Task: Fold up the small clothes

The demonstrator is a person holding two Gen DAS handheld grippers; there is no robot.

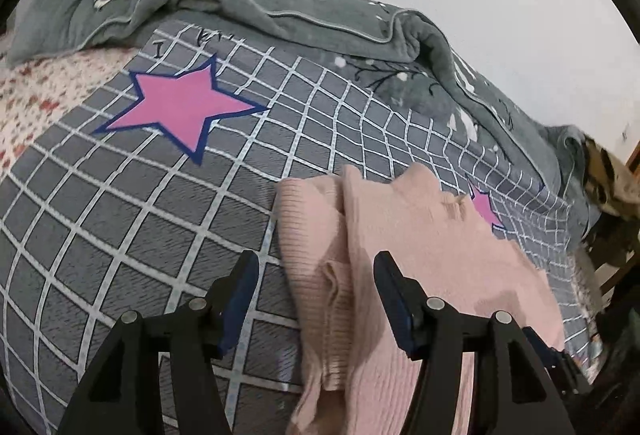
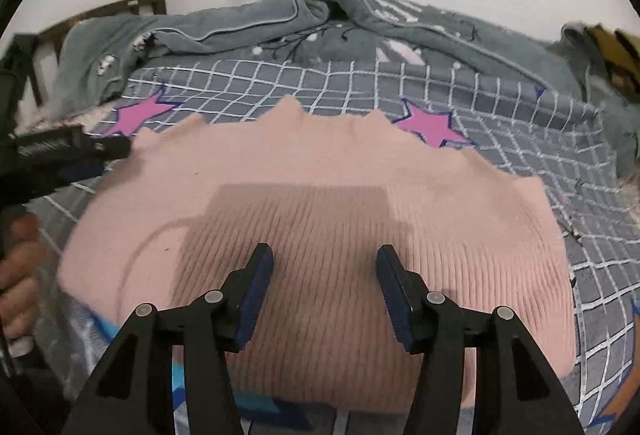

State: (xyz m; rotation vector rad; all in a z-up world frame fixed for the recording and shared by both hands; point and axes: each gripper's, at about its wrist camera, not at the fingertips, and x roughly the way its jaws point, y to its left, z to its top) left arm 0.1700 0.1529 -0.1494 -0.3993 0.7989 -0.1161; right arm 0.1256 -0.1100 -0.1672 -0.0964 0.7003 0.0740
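Both the left gripper point(image 1: 316, 271) and right gripper point(image 2: 325, 263) hang released over the pink sweater point(image 2: 320, 203) (lower frame); its loose folded edge may, seemingly, slip open.

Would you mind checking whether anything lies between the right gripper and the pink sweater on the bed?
Nothing visible does. The right gripper hangs with jaws apart right over the pink sweater, with only its ribbed knit in front of it. The left gripper sits off at the sweater's left edge, out of the way.
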